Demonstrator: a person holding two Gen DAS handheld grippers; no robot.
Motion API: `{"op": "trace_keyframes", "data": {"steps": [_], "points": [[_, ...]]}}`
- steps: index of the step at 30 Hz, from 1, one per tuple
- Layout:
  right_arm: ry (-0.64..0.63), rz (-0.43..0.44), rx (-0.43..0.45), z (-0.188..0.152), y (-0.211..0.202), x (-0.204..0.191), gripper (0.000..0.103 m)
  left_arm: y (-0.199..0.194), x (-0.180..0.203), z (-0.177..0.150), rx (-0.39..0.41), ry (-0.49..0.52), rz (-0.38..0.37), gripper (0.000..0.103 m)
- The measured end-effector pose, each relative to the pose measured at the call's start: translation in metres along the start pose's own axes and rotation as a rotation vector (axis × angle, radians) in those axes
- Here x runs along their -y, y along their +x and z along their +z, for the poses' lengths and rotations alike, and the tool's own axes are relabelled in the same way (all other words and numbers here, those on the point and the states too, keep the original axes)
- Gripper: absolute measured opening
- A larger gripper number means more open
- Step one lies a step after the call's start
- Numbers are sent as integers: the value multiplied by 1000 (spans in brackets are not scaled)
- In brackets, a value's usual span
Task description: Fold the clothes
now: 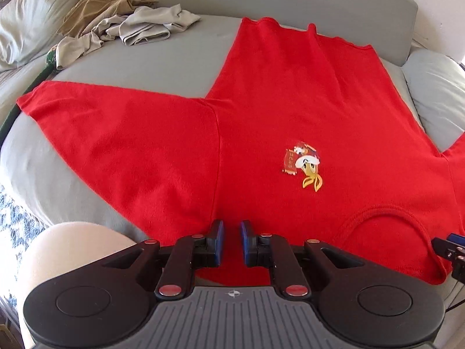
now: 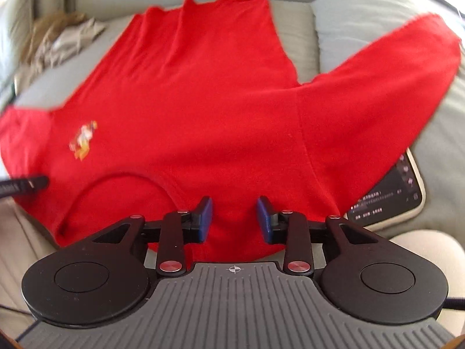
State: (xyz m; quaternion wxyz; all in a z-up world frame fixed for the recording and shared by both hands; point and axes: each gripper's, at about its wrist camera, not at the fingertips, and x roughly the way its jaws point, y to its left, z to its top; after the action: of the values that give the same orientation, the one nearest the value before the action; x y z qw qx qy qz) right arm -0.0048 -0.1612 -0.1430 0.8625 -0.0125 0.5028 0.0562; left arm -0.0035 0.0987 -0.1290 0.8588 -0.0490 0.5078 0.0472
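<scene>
My left gripper (image 1: 231,229) points steeply down at the near edge of the red long-sleeved cotton shirt (image 1: 290,110), on the shoulder area just left of the ribbed neckline (image 1: 386,218). Its blue-padded fingers (image 1: 220,234) stand with only a narrow gap between them. Red fabric shows through that gap, but I cannot tell whether the pads pinch it or merely sit over it.

My right gripper (image 2: 234,218) points down at the same near edge, on the opposite shoulder just right of the neckline (image 2: 130,180). Its blue pads (image 2: 205,218) stand clearly apart, roughly half open, with shirt fabric visible between them. The pads do not press on the cloth. This view is motion-blurred.

The shirt lies spread front-up on a grey sheeted bed (image 1: 174,55), collar nearest me and hem at the far side. One sleeve (image 1: 101,116) extends flat to the left. The other sleeve (image 2: 392,67) runs up to the right onto a pale grey pillow (image 2: 363,8). A small cartoon print (image 1: 303,165) sits on the chest.

A heap of crumpled tan and grey garments (image 1: 122,20) lies at the far left of the bed, well apart from the shirt. A tablet with a lit dark screen (image 2: 392,195) lies just beside the right sleeve.
</scene>
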Motion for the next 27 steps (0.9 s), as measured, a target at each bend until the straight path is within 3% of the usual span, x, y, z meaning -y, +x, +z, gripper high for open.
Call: {"op": "trace_keyframes", "data": {"steps": [3, 6, 8, 10, 11, 13, 18, 27], "points": [[-87, -28, -21, -6, -7, -14, 40, 0, -4, -9, -94, -4, -36, 9], [-63, 24, -91, -17, -16, -9, 40, -4, -5, -19, -182, 25, -88, 9], [-11, 132, -200, -26, -18, -2, 39, -15, 0, -26, -184, 40, -141, 10], [23, 204, -232, -39, -24, 1, 38, -28, 3, -27, -153, 41, -186, 14], [28, 230, -233, -44, -28, 1, 38, -34, 6, -27, -135, 46, -192, 22], [1, 246, -184, -48, -43, -3, 49, -44, 11, -24, -104, 62, -194, 30], [-21, 309, -89, -38, -74, -12, 54, -60, 16, -14, -46, 82, -192, 42], [-41, 369, 64, -1, -120, -21, 65, -82, 1, 18, 65, 21, -206, 47]]}}
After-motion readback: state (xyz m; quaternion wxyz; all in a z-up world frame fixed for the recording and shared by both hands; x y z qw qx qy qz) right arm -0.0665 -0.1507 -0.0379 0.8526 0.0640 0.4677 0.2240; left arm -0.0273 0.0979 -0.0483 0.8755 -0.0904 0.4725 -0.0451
